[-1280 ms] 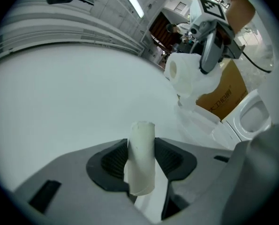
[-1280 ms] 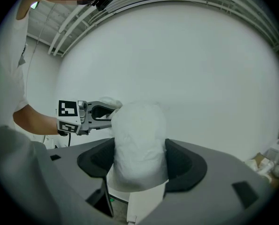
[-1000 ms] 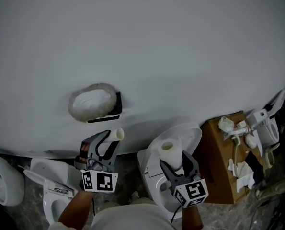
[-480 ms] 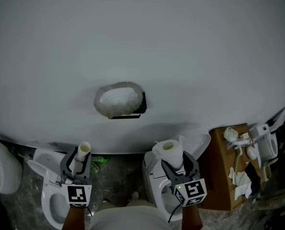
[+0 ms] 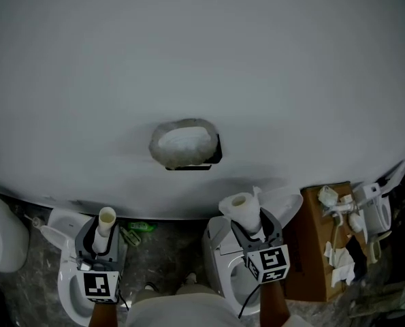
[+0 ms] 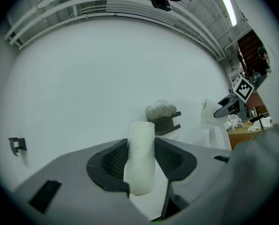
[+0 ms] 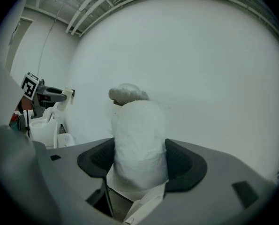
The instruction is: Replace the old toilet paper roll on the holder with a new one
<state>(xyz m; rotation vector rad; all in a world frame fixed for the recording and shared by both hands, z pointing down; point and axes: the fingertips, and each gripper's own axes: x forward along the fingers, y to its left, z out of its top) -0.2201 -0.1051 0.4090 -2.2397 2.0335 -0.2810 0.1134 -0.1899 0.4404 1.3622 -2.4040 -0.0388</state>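
The black wall holder point(image 5: 212, 152) carries a heap of crumpled white paper point(image 5: 185, 142); it also shows in the left gripper view as the holder point(image 6: 167, 123) and in the right gripper view as the paper heap point(image 7: 128, 93). My left gripper point(image 5: 101, 237) point(image 6: 140, 162) is shut on the old bare cardboard tube point(image 5: 107, 219) point(image 6: 141, 149), upright, low and left of the holder. My right gripper point(image 5: 251, 227) point(image 7: 140, 165) is shut on the new white roll point(image 5: 239, 210) point(image 7: 139, 139), below and right of the holder, with a loose sheet hanging under it.
Below the wall stand a white toilet point(image 5: 65, 272) under my left gripper, another toilet point(image 5: 216, 249) under my right, and a third point(image 5: 1, 245) at far left. A cardboard box point(image 5: 316, 254) holding white fittings sits at right. Something green point(image 5: 135, 229) lies on the floor.
My left gripper has drawn left and down away from the holder with the tube, which has rolled upright. The right gripper with the new roll has shifted only slightly.
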